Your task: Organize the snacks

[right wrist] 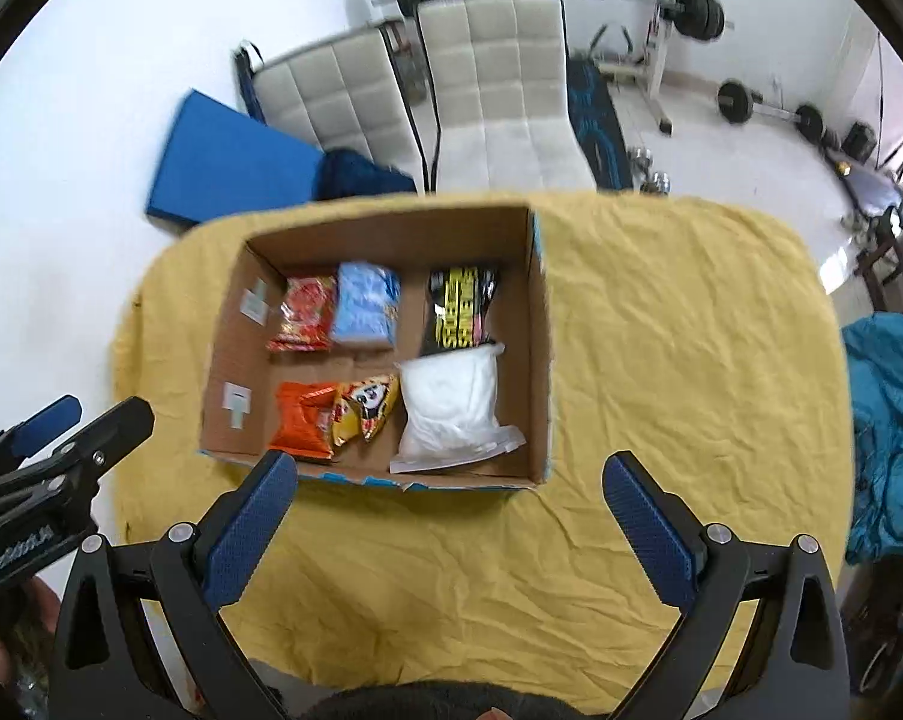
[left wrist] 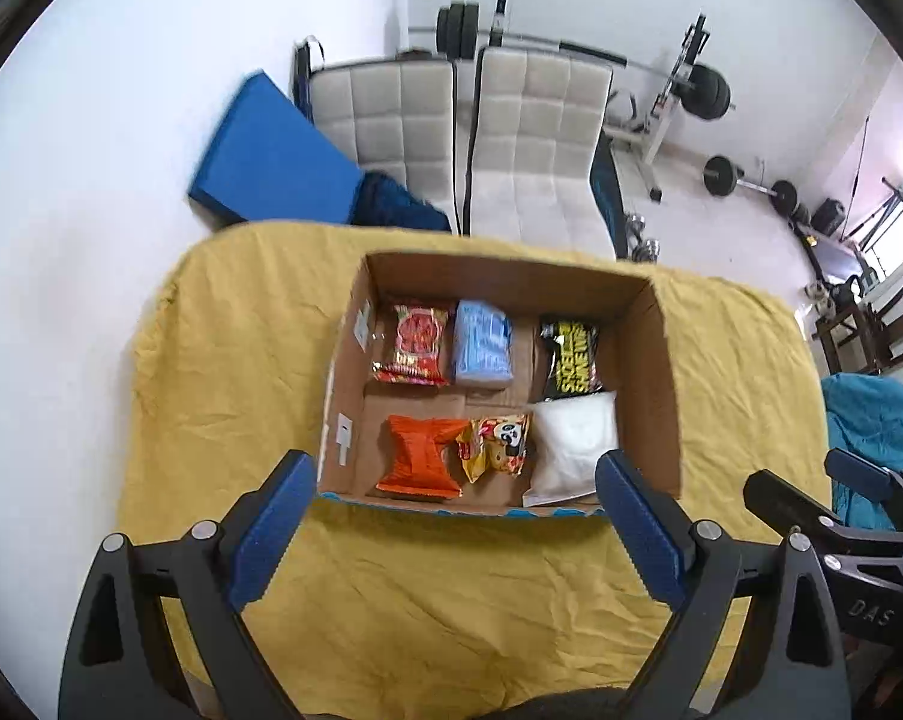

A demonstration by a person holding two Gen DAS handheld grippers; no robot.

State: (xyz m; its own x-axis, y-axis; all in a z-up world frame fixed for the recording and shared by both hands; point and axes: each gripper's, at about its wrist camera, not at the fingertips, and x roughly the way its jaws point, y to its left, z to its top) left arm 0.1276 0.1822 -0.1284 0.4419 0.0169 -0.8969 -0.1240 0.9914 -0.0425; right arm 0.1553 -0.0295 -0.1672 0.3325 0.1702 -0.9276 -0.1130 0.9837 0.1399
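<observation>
An open cardboard box [left wrist: 649,396] [right wrist: 532,324] stands on the yellow-covered table [left wrist: 451,588] [right wrist: 661,360]. Inside lie a red packet [left wrist: 414,345] [right wrist: 304,313], a light blue packet [left wrist: 482,343] [right wrist: 364,303], a black-and-yellow packet [left wrist: 571,357] [right wrist: 458,309], an orange packet [left wrist: 421,456] [right wrist: 301,417], a yellow panda packet [left wrist: 496,444] [right wrist: 364,405] and a white pouch [left wrist: 571,444] [right wrist: 451,408]. My left gripper [left wrist: 456,480] hangs open and empty over the box's near edge. My right gripper [right wrist: 450,483] is open and empty, near the box's front right corner.
Two white padded chairs [left wrist: 529,138] [right wrist: 487,90] stand beyond the table, with a blue mat [left wrist: 271,156] [right wrist: 229,162] and weight equipment [left wrist: 691,96] behind. A teal cloth [left wrist: 877,420] [right wrist: 889,420] lies at the right. Bare yellow cloth stretches right of the box.
</observation>
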